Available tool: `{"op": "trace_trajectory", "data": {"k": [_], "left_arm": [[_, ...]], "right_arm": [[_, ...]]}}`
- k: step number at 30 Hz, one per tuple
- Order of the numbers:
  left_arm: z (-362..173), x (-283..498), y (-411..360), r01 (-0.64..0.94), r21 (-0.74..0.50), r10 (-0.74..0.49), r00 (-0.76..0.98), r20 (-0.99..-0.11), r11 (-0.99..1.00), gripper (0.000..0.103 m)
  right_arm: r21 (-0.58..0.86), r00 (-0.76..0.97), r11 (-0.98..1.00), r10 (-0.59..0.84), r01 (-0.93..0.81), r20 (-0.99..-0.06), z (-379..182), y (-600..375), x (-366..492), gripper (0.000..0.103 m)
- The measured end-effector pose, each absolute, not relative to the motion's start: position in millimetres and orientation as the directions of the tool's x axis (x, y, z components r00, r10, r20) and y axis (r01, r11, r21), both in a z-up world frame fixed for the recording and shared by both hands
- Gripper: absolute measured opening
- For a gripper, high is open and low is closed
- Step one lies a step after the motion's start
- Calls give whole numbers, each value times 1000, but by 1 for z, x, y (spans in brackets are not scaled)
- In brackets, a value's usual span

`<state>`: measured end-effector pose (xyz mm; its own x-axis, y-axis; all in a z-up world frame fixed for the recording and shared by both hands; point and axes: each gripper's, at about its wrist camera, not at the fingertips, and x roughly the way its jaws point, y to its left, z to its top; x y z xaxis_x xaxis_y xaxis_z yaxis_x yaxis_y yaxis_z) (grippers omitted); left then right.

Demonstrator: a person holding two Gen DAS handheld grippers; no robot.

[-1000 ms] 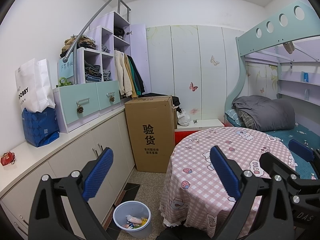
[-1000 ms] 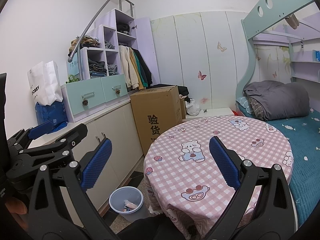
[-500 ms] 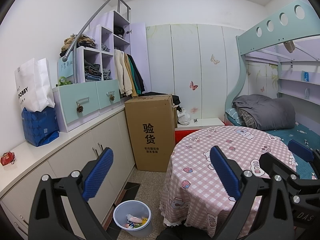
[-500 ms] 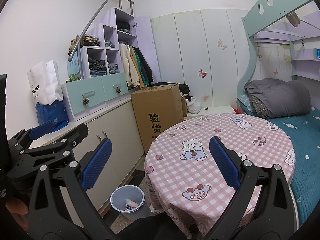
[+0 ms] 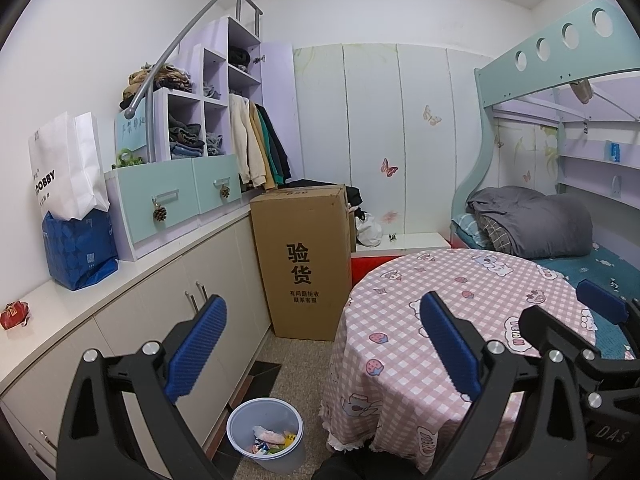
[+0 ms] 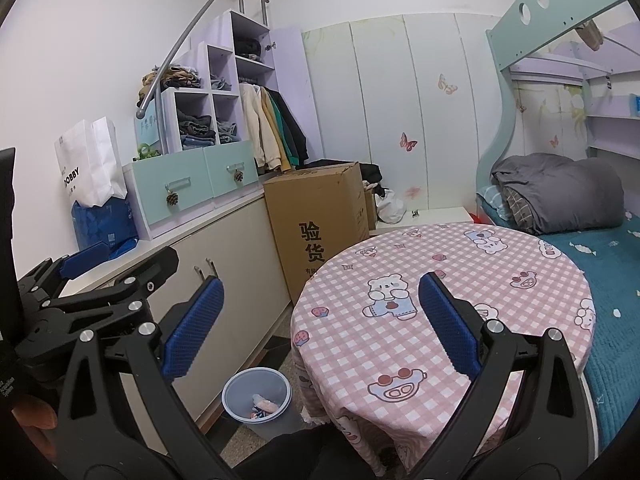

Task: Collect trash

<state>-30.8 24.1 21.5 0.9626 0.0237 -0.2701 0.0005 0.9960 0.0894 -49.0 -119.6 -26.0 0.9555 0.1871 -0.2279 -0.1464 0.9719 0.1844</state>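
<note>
Judging by how things lie, the collecting looks mostly done: the round plastic bin (image 5: 265,432) on the floor beside the table (image 5: 460,300) already holds crumpled wrappers (image 5: 272,438), and the checked cloth tabletop shows nothing loose. One small red packet (image 5: 14,314) sits on the smooth white counter (image 5: 60,312), far left (possibly trash, too small to be sure). The left gripper (image 5: 320,340) and right gripper (image 6: 316,318) hang above the scene with their ribbed blue rubber pads spread wide, each holding nothing, near a stiff cardboard box (image 5: 304,256).
</note>
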Motion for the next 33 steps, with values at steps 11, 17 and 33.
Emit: {"op": "trace_trajectory", "data": {"k": [11, 17, 33], "left_arm": [[20, -17, 34, 7, 94, 20, 956, -292, 996, 95], [18, -8, 38, 8, 98, 22, 951, -309, 995, 95], [10, 23, 36, 3, 122, 41, 935, -351, 993, 95]], "right_arm": [[197, 948, 969, 193, -145, -251, -27, -124, -34, 96], [205, 943, 968, 197, -143, -269, -29, -131, -21, 96], [237, 929, 962, 207, -136, -307, -41, -145, 11, 96]]}}
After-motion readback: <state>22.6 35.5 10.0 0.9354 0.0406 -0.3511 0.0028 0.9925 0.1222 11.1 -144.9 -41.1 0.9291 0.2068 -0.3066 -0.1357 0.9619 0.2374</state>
